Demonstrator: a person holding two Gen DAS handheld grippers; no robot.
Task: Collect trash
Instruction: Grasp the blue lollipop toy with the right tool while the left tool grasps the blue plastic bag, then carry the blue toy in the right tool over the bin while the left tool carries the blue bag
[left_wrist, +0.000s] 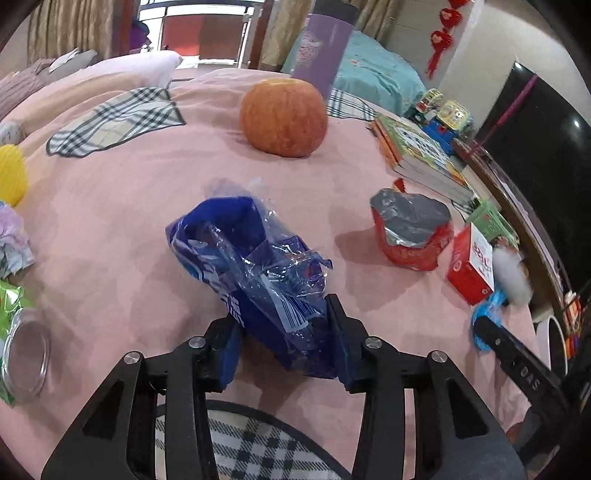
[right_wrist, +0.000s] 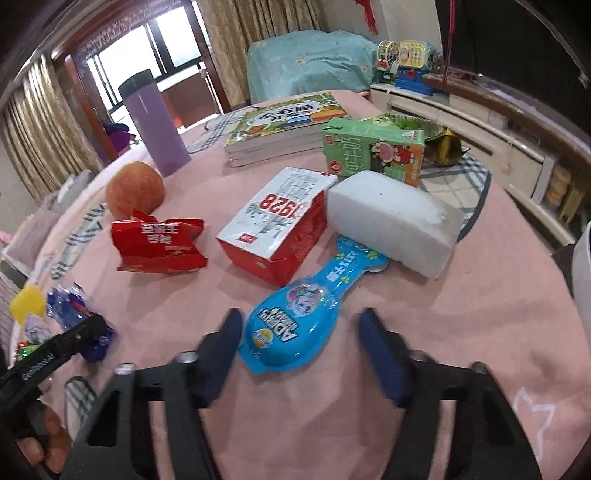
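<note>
One blue wrapper (left_wrist: 255, 273) is clamped in the left gripper (left_wrist: 284, 343) on the bed (left_wrist: 110, 229); the right gripper (right_wrist: 301, 354), jaws apart, straddles a blue packet (right_wrist: 295, 317). The red wrapper (right_wrist: 159, 242) remains uncollected.

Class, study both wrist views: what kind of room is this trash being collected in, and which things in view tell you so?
Most likely a home bedroom. The litter lies on a pink bedspread, a second bed with a teal cover stands behind, and curtains flank a window.
</note>
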